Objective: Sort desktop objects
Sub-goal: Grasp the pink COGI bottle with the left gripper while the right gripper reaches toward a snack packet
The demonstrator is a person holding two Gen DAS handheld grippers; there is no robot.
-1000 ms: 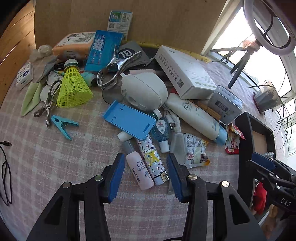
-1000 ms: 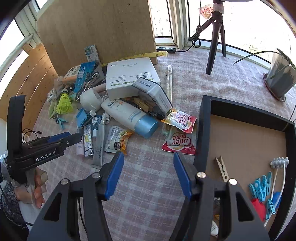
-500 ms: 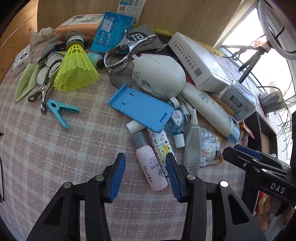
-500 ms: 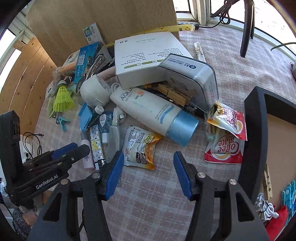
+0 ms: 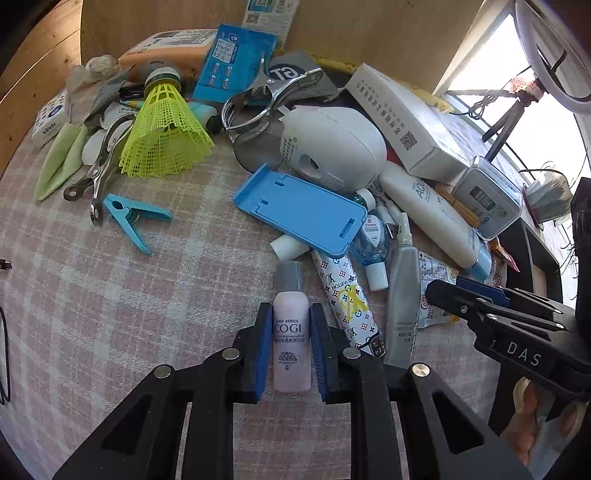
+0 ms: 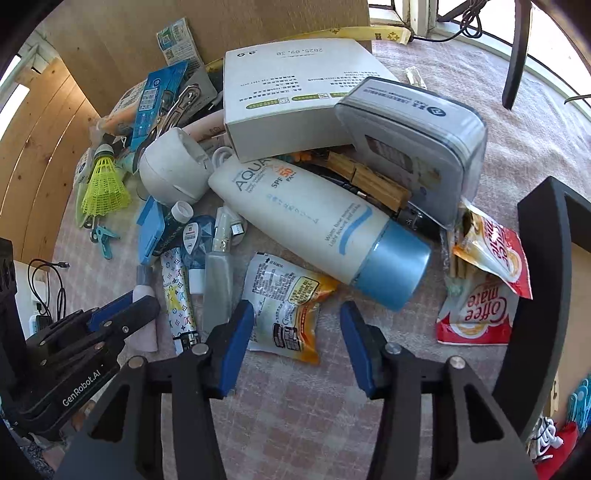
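Left claw [image 5: 291,350] tilted steeply down, closing, pads against pink COGI bottle [image 5: 291,332]. Right claw [image 6: 297,343] steeply down, closing, snack packet [image 6: 288,299] between pads, untouched.

tripod [image 5: 506,118] by window | cable [image 6: 48,280] off table edge | wooden panel [image 5: 369,33] behind

Left gripper [image 5: 288,345] is closing around the pink bottle [image 5: 291,343]; right gripper [image 6: 295,343], narrowing, is descending over the sachet [image 6: 288,306] at twelve o'clock.
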